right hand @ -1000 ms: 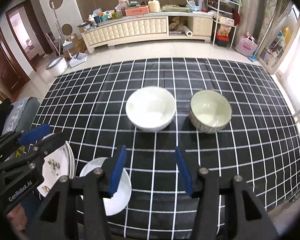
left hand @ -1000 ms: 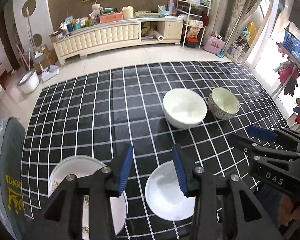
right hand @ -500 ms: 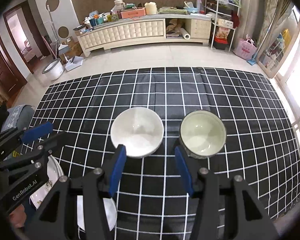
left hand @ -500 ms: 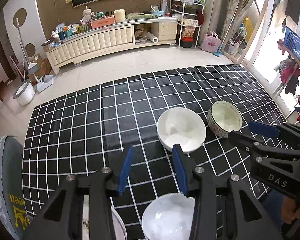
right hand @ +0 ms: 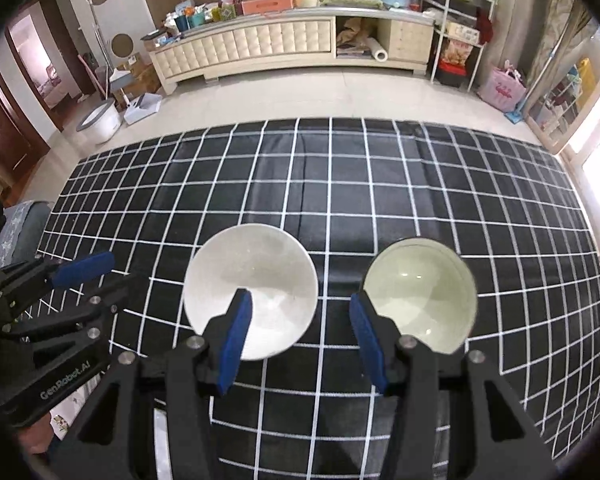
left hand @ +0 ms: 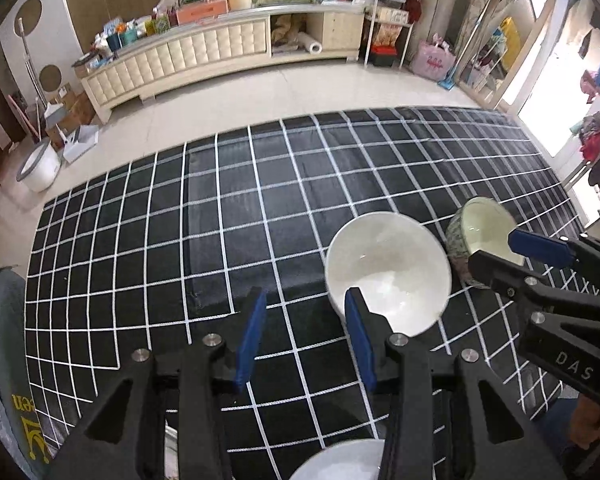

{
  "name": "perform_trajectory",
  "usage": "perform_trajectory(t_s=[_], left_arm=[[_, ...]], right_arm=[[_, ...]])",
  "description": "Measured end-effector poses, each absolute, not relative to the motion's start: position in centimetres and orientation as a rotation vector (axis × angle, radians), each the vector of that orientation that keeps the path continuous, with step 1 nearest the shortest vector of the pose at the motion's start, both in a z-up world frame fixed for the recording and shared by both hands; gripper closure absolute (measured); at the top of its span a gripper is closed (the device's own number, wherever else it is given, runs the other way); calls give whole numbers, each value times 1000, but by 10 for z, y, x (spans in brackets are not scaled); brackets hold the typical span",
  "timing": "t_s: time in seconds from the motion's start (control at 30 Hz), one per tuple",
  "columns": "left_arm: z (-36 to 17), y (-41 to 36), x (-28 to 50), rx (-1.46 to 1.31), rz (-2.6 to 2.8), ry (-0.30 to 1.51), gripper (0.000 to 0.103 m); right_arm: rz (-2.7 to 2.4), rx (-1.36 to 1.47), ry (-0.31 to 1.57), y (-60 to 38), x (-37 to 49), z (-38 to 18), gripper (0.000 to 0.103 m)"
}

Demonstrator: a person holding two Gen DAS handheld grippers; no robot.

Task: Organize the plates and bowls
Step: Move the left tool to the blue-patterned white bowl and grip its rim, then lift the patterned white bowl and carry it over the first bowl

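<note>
White bowl (right hand: pixel 256 280) under left pad, patterned bowl (right hand: pixel 424 288) under right

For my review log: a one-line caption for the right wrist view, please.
Right gripper, open and empty, above a checked tablecloth, with a white bowl and a pale green bowl side by side ahead.

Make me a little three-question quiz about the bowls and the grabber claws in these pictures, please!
1. True or false: the white bowl and the patterned bowl are stacked.
2. Is either the left gripper or the right gripper holding anything?
3. What pattern does the tablecloth have?

Key:
1. False. They sit side by side, apart.
2. No. Both stand open and empty.
3. White grid lines on black.
</note>
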State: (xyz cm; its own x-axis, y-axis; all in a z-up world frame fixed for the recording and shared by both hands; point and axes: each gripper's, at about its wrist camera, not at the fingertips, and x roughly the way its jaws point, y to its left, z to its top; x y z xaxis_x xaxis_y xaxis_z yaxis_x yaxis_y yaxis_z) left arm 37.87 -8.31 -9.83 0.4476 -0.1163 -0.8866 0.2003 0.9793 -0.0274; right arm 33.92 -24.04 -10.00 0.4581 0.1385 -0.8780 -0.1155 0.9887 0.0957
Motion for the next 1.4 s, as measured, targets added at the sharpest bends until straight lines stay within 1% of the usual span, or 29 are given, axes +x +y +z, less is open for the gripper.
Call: perform_trajectory(t_s=[0.43,0.67,0.77,0.83,0.9,0.93,1.0,1.03,1.1,1.13,1.2,1.23,1.3,1.4], left_arm=[[-146,-102,412,138,-220,1191,65],[-160,-107,418,154,-239,1221,65],[-163,-110,421,167,-239,1223,65],[-166,-112,422,177,-245,1220,65],[-169,-114,423,174,-253,1226,65],[-171,-115,426,169,-256,1230,65],[-175,-116,429,160,-262,1239,65],[-177,-117,430,157,-266,1240,66],[-178,-117,430,145,-283,1242,73],[-178,-118,431,141,-292,1244,76],[-180,-121,431,142,-307,1246,82],[-180,-122,431,146,-312,1248,83],[-184,-129,431,157,-321,1258,88],[-185,-133,431,178,-315,1255,88]], right_arm=[[193,-52,1143,-236,361,-133,47],[215,-54,1167,-233,366,-145,47],[210,-64,1171,-232,368,-150,49],[215,-61,1177,-233,370,-151,52],[216,-65,1186,-232,371,-155,59],[217,-68,1190,-232,371,-157,60],[222,-67,1201,-231,372,-161,67],[221,-64,1206,-232,372,-163,68],[213,-69,1203,-233,372,-164,73],[210,-68,1201,-234,371,-165,74],[210,-58,1199,-237,372,-165,82],[212,-51,1200,-238,371,-165,83],[211,-43,1200,-240,371,-165,85],[207,-45,1194,-238,369,-165,85]])
